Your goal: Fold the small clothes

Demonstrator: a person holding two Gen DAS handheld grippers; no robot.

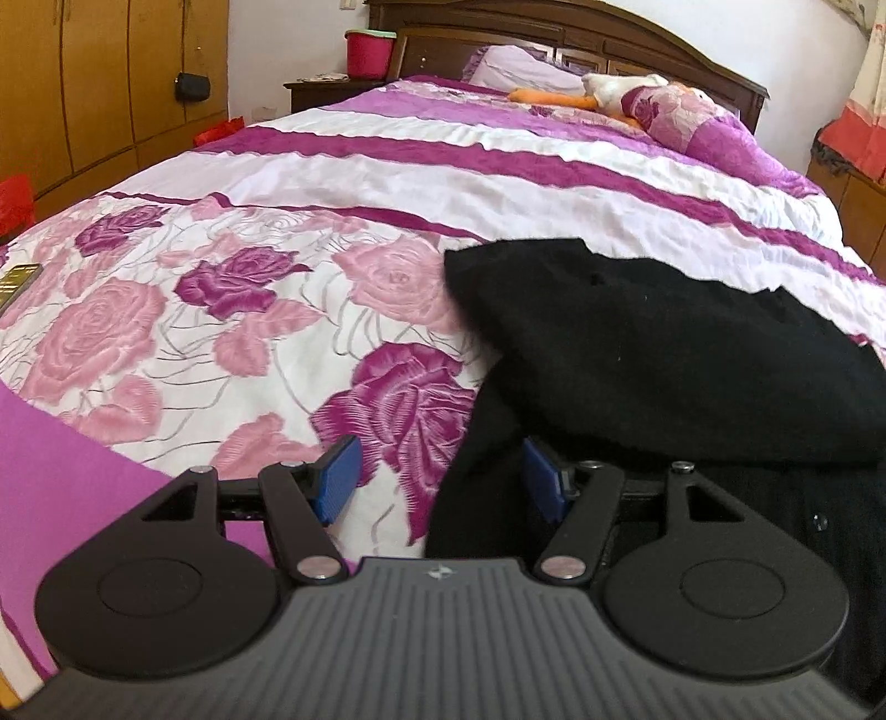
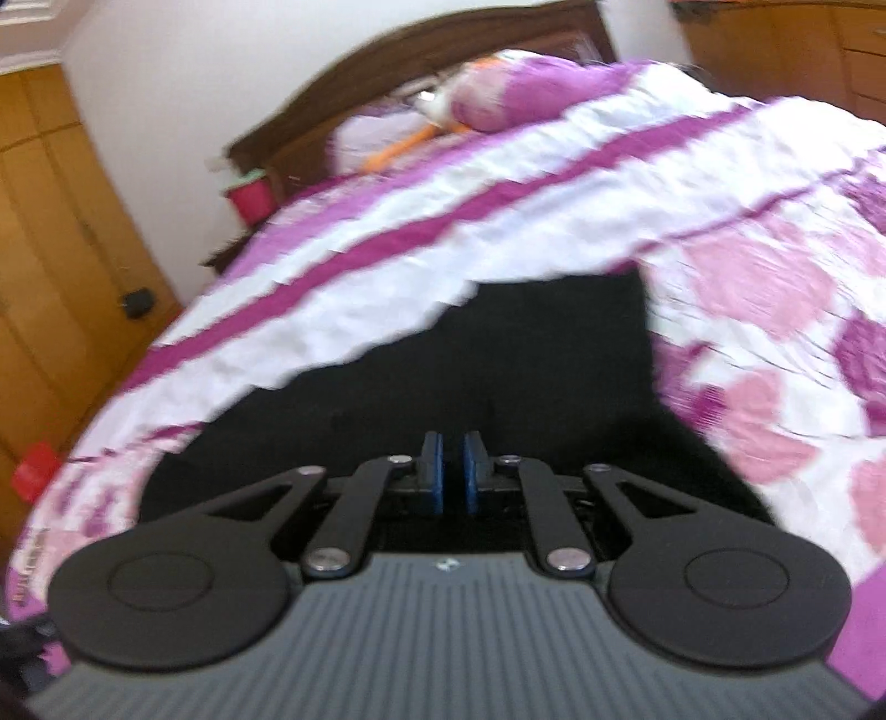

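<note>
A black garment (image 1: pixel 664 343) lies on the floral pink and purple bedspread (image 1: pixel 221 332), at the right of the left wrist view, with one flap lying over the rest. My left gripper (image 1: pixel 441 479) is open; its right blue pad is against the garment's left edge and its left pad is over bare bedspread. In the blurred right wrist view the same garment (image 2: pixel 526 354) stretches ahead over the bedspread (image 2: pixel 498 221). My right gripper (image 2: pixel 451 471) is shut, its blue pads almost touching, with dark cloth filling the narrow slit between them.
At the head of the bed lie a plush toy (image 1: pixel 609 91) and a pillow (image 1: pixel 520 66) against the wooden headboard (image 1: pixel 554 27). A red bucket (image 1: pixel 368 52) stands on the nightstand. Wooden wardrobes (image 1: pixel 83 83) line the left wall. A gold object (image 1: pixel 16 279) lies at the bed's left edge.
</note>
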